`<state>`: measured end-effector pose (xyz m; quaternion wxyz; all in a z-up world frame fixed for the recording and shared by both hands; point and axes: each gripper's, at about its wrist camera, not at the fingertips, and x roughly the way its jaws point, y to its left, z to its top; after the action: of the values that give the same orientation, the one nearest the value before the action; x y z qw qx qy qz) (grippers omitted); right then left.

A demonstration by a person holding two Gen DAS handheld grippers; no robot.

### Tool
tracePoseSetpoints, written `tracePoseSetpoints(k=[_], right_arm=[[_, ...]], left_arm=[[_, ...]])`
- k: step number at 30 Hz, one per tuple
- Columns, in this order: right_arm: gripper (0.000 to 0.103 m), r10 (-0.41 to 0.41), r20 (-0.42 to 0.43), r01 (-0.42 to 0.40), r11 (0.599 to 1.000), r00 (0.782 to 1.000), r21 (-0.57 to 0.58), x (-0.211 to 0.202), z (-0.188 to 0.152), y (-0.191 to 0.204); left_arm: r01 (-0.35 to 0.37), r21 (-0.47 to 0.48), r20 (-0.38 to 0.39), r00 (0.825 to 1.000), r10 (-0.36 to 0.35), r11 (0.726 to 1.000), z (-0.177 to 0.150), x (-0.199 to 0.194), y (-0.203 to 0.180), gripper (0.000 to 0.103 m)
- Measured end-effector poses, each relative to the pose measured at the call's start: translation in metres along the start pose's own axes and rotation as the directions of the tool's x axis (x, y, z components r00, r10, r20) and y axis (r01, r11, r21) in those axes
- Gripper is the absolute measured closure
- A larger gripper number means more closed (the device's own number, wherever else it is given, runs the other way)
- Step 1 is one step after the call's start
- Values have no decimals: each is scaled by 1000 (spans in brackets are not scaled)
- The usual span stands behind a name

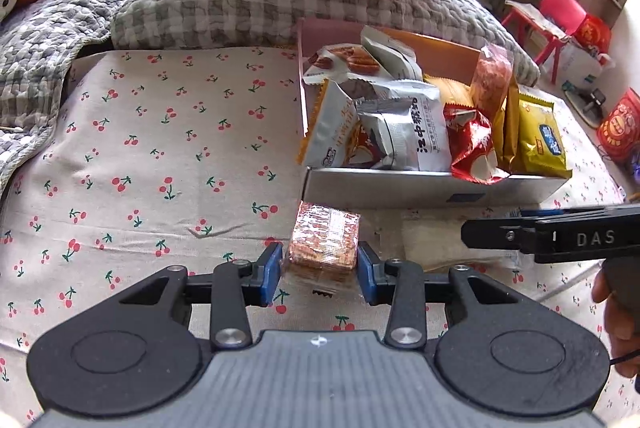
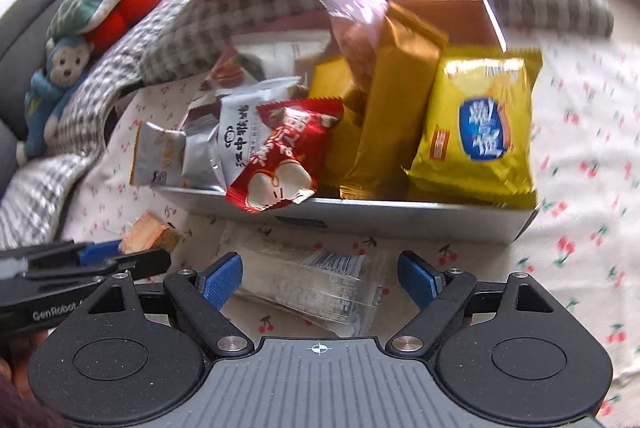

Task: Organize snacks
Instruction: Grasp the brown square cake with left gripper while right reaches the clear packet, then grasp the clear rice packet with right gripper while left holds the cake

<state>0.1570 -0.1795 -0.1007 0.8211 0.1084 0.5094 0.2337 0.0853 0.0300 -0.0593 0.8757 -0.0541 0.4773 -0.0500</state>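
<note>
Clear-wrapped cracker pack (image 1: 323, 240) between left jaws

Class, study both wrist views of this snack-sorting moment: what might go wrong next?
1. The left gripper pinches the clear-wrapped cracker pack; squeezing harder might crush it.
2. The red packet overhangs the box's front wall; adding snacks could knock it out.
3. The open right gripper hovers over a clear flat packet; thin film may slip.

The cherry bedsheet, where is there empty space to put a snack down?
The cherry-print bedsheet lies bare left of the grey cardboard snack box, up to the grey checked quilt. It is crowded inside the box, and in front of it lie a clear-wrapped cracker pack and a clear plastic wrapper.
</note>
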Motion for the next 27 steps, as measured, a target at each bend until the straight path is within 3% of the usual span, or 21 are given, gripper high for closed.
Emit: tracePoseSetpoints(k=[8, 11, 13, 15, 18, 21, 24, 27], right_arm=[[16, 69, -40, -70, 997, 997, -23, -3, 1, 11], [15, 82, -91, -87, 995, 992, -49, -9, -4, 17], [15, 103, -154, -120, 987, 983, -105, -11, -13, 27], [16, 81, -188, -125, 964, 979, -235, -16, -24, 43], [16, -1, -142, -54, 925, 990, -377, -23, -34, 58], [16, -31, -90, -3, 937, 995, -350, -23, -26, 50], [16, -18, -45, 1, 941, 999, -338, -24, -22, 45], [16, 3, -18, -10, 918, 1000, -397, -21, -25, 53]], left_arm=[[1, -7, 1, 1000, -1, 1000, -1, -1, 2, 67], [2, -17, 5, 1000, -1, 1000, -1, -3, 4, 67], [1, -25, 5, 1000, 0, 1000, -1, -3, 7, 67], [1, -30, 5, 1000, 0, 1000, 0, -3, 9, 67], [6, -33, 10, 1000, -6, 999, 0, -5, 9, 67], [12, -33, 16, 1000, -12, 999, 0, -6, 9, 67], [13, -33, 17, 1000, -13, 999, 0, -6, 9, 67], [14, -32, 17, 1000, -14, 999, 0, -6, 9, 67]])
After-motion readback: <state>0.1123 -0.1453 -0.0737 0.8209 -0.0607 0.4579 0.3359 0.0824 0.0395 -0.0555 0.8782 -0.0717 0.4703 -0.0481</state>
